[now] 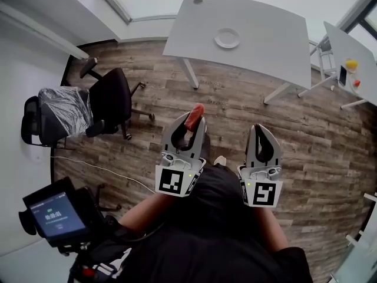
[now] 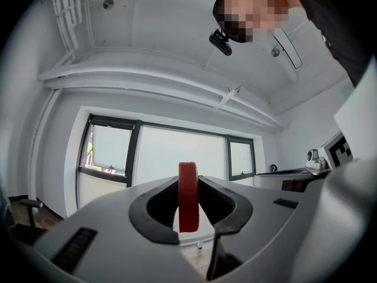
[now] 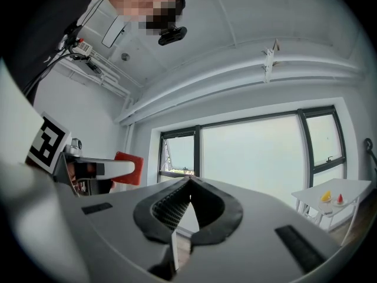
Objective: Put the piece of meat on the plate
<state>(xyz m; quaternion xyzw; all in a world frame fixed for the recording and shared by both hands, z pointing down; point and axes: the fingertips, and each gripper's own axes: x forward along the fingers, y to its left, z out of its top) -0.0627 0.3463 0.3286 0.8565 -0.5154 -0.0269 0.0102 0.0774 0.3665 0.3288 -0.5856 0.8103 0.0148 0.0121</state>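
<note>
Red meat is pinched by the left gripper. The right gripper has its jaws pressed together, empty.

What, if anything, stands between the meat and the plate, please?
Nothing visible does: the left claw holds the meat over the floor, and the plate lies on the table ahead.

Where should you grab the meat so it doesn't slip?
Probably by its two flat faces, coming in from the sides. The meat is a thin slab, so the pads can sit flat on its wide faces. The left gripper holds it that way: edge-on between the jaws, with one end poking out past the tips.
</note>
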